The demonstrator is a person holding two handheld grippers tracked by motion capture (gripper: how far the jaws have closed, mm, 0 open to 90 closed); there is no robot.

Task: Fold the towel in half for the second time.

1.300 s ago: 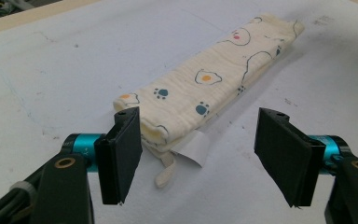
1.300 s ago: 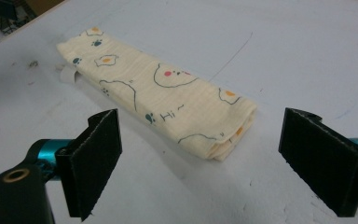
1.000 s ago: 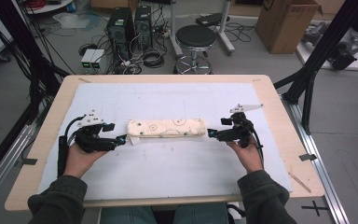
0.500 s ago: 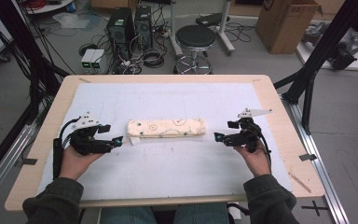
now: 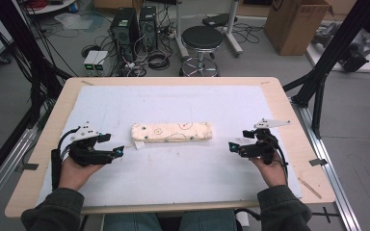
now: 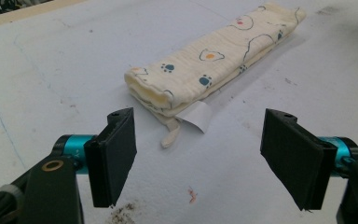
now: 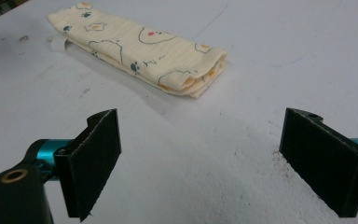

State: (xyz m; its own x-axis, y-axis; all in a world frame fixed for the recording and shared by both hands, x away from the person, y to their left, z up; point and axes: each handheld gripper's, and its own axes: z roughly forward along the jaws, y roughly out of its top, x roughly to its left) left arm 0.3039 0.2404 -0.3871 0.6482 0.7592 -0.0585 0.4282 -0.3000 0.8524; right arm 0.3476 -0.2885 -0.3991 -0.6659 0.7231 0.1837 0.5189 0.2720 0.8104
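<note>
The folded cloth (image 5: 171,132) lies on the tabletop (image 5: 183,96). The left gripper (image 5: 119,151) and right gripper (image 5: 232,146) gape wide, empty, either side of it, the left's jaws having just been opening.

I count one folded cloth (image 5: 171,132) lying between my two sets of jaws, with one white label (image 6: 196,115) sticking out at the end nearest my left jaws. I count two grippers: left gripper (image 5: 117,152) and right gripper (image 5: 232,146).
</note>
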